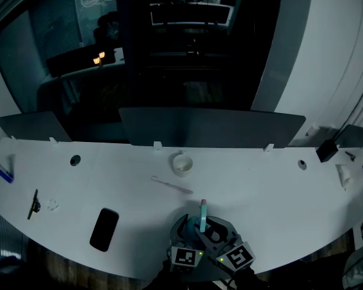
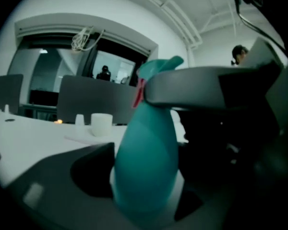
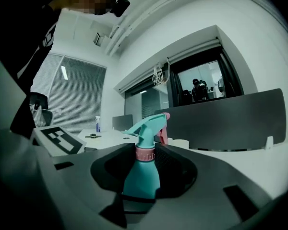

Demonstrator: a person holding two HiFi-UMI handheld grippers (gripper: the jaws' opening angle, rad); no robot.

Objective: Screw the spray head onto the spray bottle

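A teal spray bottle (image 1: 202, 222) stands upright at the 6 o'clock edge of a curved white desk (image 1: 272, 186), close to the person. Its spray head (image 3: 150, 126), teal with a pink nozzle tip, already sits on the neck. The pink collar (image 3: 145, 153) looks to be down against the bottle's shoulder. The left gripper (image 2: 144, 181) comes in from about 7 o'clock and is clenched wide on the fat lower body of the bottle, which fills the space between its jaws. The right gripper (image 3: 143, 186) comes in from about 5 o'clock and grasps the bottle higher up, jaws closed around the neck at the collar. Whether its pads bear on the collar itself cannot be told.

Judged from this, the step in hand is tightening the head, probably near its end. The next move calls for the left gripper to stop the body spinning while the right turns the collar square to the neck, without tipping the bottle.

Further out, a white cup (image 1: 182, 164) stands at 12 o'clock from the bottle, and a dark phone (image 1: 104, 229) lies at 9 o'clock
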